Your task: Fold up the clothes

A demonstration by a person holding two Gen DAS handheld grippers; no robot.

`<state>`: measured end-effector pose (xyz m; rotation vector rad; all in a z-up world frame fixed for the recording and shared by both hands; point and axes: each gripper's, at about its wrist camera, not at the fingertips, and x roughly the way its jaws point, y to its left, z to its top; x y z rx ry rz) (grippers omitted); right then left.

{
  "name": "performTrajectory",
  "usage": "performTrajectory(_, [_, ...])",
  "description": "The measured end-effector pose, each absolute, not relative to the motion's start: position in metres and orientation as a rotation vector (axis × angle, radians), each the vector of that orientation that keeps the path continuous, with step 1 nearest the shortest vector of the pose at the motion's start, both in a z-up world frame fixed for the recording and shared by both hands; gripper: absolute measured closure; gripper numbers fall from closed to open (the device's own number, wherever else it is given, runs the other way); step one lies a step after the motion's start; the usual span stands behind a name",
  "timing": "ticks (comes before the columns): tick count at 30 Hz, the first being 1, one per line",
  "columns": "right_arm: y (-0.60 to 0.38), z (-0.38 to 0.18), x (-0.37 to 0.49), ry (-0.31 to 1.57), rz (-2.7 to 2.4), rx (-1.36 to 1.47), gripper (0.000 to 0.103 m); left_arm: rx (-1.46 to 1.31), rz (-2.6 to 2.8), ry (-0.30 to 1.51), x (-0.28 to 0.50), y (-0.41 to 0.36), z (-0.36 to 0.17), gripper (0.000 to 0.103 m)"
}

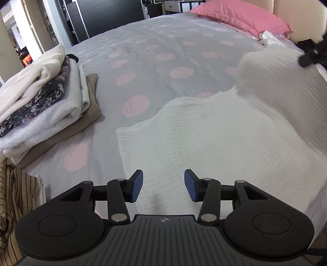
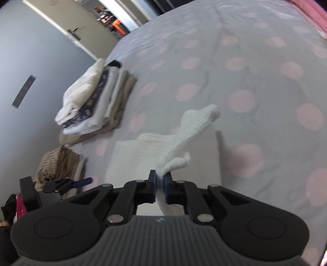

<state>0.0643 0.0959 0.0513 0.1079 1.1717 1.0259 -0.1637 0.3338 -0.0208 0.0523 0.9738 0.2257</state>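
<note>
A white textured garment [image 1: 204, 135] lies spread on the bed near its front edge. My left gripper [image 1: 163, 187] is open and empty, just above the garment's near part. My right gripper [image 2: 160, 187] is shut on a bunched edge of the white garment [image 2: 184, 131] and holds it lifted above the flat part [image 2: 132, 155]. In the left wrist view the right gripper [image 1: 310, 54] shows at the upper right with the raised cloth [image 1: 271, 71] hanging below it. The left gripper also shows in the right wrist view [image 2: 67, 184] at the lower left.
A stack of folded clothes [image 1: 43, 98] sits on the bed at the left; it also shows in the right wrist view [image 2: 96, 102]. A striped brown cloth [image 1: 14, 196] is heaped at the bed's near left corner. A pink pillow [image 1: 243, 17] lies at the head. The spotted bedspread [image 1: 155, 57] stretches beyond.
</note>
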Motion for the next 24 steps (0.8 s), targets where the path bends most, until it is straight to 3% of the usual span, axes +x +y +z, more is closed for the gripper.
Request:
performTrajectory(3, [0.132, 0.060, 0.053, 1.174, 1.099, 0.098, 0.095, 0.046, 0.219, 0.956, -0.167, 0.335, -0.020, 0.068])
performTrajectory(11, [0.233, 0.049, 0.027, 1.227, 1.219, 0.091, 0.095, 0.002, 0.222, 0.939, -0.175, 0.347, -0.023, 0.069])
performTrajectory(24, [0.350, -0.036, -0.005, 1.366, 1.181, -0.020, 0.095, -0.041, 0.290, 0.996, -0.188, 0.371, -0.039, 0.070])
